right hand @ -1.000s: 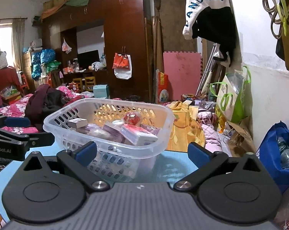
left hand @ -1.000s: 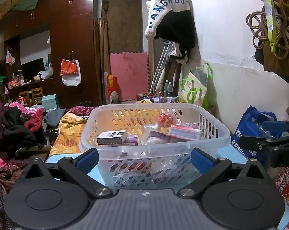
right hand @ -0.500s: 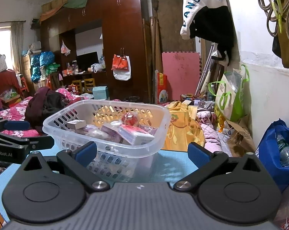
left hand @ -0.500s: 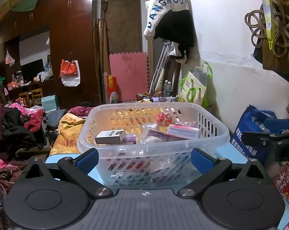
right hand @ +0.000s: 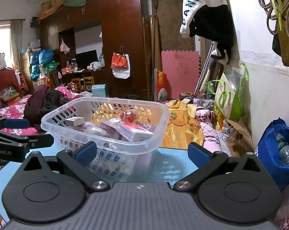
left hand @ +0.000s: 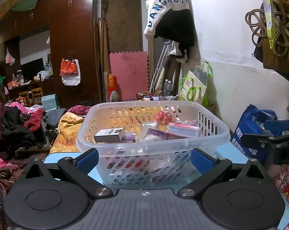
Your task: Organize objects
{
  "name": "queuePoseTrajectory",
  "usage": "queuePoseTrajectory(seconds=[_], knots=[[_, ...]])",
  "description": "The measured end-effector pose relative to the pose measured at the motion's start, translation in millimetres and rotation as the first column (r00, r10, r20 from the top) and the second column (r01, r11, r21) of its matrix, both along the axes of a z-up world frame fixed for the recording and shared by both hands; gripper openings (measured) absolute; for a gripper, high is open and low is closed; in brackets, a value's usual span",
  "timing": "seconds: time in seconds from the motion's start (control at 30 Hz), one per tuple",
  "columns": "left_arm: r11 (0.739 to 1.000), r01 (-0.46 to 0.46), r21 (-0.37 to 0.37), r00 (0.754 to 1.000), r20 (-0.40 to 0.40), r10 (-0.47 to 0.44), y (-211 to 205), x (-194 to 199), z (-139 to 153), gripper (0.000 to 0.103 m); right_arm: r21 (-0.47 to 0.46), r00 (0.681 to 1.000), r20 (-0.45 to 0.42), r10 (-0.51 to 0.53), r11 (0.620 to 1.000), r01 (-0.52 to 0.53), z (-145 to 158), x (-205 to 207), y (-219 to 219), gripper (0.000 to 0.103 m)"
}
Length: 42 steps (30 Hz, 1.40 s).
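Note:
A clear plastic basket (left hand: 152, 147) stands on a light blue table (right hand: 169, 164). It holds a KENT cigarette box (left hand: 109, 135), a red wrapped ball (left hand: 164, 117), a pink-and-white box (left hand: 183, 130) and several purple packets. My left gripper (left hand: 144, 158) is open and empty, just in front of the basket. My right gripper (right hand: 142, 152) is open and empty, to the right of the basket (right hand: 106, 126). Each gripper shows at the edge of the other's view.
A blue bag with a bottle (right hand: 278, 149) stands right of the table by the white wall. Yellow bedding (right hand: 182, 126) and clothes piles (left hand: 16, 126) lie behind. A wardrobe (left hand: 71, 44) and pink mat (left hand: 128, 74) stand at the back.
Both grippers have drifted slightly; the basket sits a little lower and further left in the views. Both stay open and empty.

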<state>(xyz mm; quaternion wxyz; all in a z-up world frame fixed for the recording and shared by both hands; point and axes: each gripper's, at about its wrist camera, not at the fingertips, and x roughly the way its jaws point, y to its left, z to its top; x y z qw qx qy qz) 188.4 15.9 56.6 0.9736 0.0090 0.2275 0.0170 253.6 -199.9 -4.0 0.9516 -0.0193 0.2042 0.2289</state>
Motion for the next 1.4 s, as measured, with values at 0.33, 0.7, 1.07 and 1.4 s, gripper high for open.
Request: queuePoseTrajectory(seconds=[0.33, 0.7, 1.07, 1.4], knots=[[1.0, 0.002, -0.002, 1.0, 0.001, -0.002, -2, 0, 0, 0.103, -0.005, 1.0, -0.003, -0.003, 1.0, 0.003, -5, -1, 1, 0.103], [1.0, 0.011, -0.003, 1.0, 0.0, -0.011, -8, 2, 0, 0.103, -0.008, 1.0, -0.003, -0.001, 1.0, 0.001, -5, -1, 0, 0.103], [1.0, 0.025, 0.003, 1.0, -0.014, -0.024, -12, 8, 2, 0.103, -0.014, 1.0, -0.012, -0.006, 1.0, 0.005, -10, 0, -2, 0.103], [1.0, 0.027, -0.011, 0.999, -0.023, -0.027, -9, 13, -1, 0.103, -0.011, 1.0, -0.017, -0.01, 1.0, 0.009, -11, 0, -4, 0.103]])
